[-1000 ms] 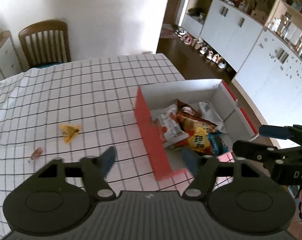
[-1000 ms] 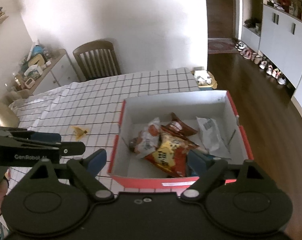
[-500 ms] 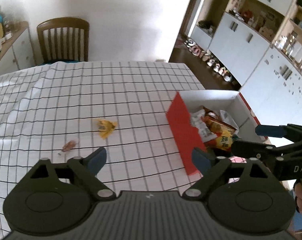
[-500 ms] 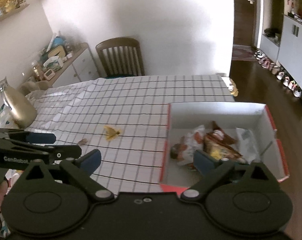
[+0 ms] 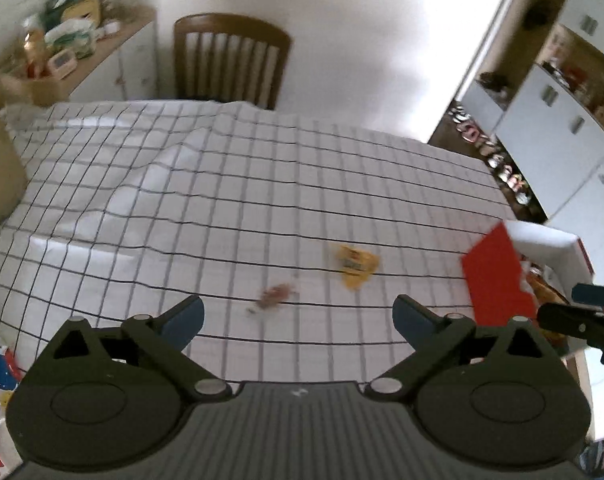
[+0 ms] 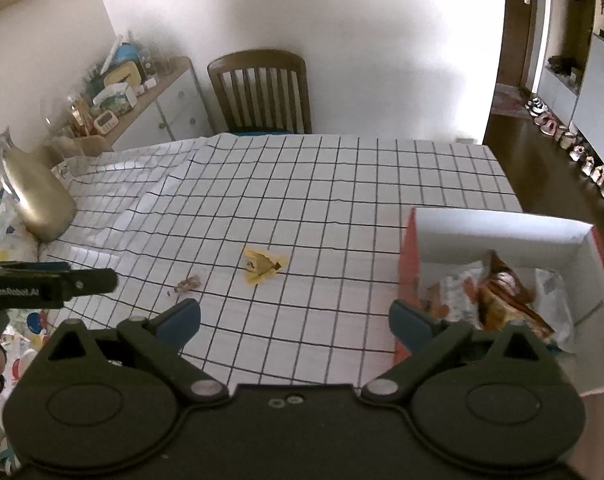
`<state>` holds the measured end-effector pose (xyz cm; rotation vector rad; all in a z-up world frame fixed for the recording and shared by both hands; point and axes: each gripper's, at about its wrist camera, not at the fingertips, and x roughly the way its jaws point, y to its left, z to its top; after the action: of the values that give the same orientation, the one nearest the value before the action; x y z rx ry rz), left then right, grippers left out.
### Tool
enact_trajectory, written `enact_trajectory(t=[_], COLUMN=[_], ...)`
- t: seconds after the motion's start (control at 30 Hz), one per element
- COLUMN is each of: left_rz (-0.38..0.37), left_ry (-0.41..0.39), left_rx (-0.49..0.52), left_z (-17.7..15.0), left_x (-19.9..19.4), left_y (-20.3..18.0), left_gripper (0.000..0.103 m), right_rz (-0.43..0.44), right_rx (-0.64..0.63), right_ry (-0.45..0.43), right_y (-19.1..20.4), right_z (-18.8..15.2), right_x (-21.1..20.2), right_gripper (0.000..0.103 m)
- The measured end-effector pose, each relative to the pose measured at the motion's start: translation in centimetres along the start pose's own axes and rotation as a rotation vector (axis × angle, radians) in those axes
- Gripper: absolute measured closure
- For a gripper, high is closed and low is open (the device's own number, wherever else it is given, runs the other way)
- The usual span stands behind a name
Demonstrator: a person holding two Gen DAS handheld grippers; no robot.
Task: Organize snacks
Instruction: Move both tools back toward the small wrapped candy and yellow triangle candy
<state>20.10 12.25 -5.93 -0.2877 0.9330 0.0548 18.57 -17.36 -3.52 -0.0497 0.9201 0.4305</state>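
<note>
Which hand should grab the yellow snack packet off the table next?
Left, probably. The left hand-held gripper is open and faces the yellow packet; the right hand-held gripper, also open, sits nearer the box.

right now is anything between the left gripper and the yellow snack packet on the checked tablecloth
Nothing visible blocks it. The open left gripper faces bare checked tablecloth up to the yellow snack packet. A small reddish candy wrapper lies just left of that line, apart from the packet.

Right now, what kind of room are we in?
Most likely a home dining area: a table under a checked tablecloth, a wooden chair pushed against it, a cluttered sideboard, and shoes lined along the hallway cabinets.
</note>
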Motion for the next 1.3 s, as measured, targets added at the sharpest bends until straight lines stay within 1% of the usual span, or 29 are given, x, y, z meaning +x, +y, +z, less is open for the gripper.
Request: enact_trajectory(t=[0.07,0.2,0.33,0.43,0.57,0.8,1.0,1.17,1.23,1.3], left_rz=[-0.001,0.023,0.046,0.042,0.046,0.034,0.012,-0.018,-0.038,-0.052], left_ry=[0.010,0.031,0.059,0.077,0.098,0.153,0.160,0.141,0.134,0.142], left_rx=[-0.017,-0.016,0.005,0.029,0.084,0.130,0.135,0.185,0.183,0.186], left_z=[0.5,1.0,0.8,0.8,0.8,0.5,0.3,0.1,0.1,0.0], left_x=[1.0,3.0,5.7,7.4,9.3,13.1,15.0,15.7,15.8,16.2], left_y=[1.3,2.7,3.7,4.1,4.1,3.9,3.6,2.8,2.7,2.5], left_gripper=[0.002,0.002,0.002,0.002,0.002,0.002,0.002,0.003,0.006,0.015], right_rz=[-0.010,-0.020,-0.028,-0.039,-0.064,-0.072,-0.086,-0.093,-0.092,-0.096], right_rx=[-0.003,-0.005,0.017,0.022,0.042,0.118,0.166,0.164,0.169,0.172], right_ry=[0.016,0.037,0.062,0.079,0.101,0.146,0.193,0.227,0.237,0.245], right_y=[0.8,2.3,3.2,3.8,4.0,3.8,3.7,4.2,4.3,4.5], right_z=[0.5,1.4,2.3,2.6,2.9,3.3,3.8,3.8,3.8,3.8], right_x=[1.4,4.0,6.8,8.9,11.3,15.7,18.9,21.0,21.6,22.3], right_gripper=[0.002,0.002,0.003,0.003,0.005,0.010,0.016,0.021,0.023,0.024])
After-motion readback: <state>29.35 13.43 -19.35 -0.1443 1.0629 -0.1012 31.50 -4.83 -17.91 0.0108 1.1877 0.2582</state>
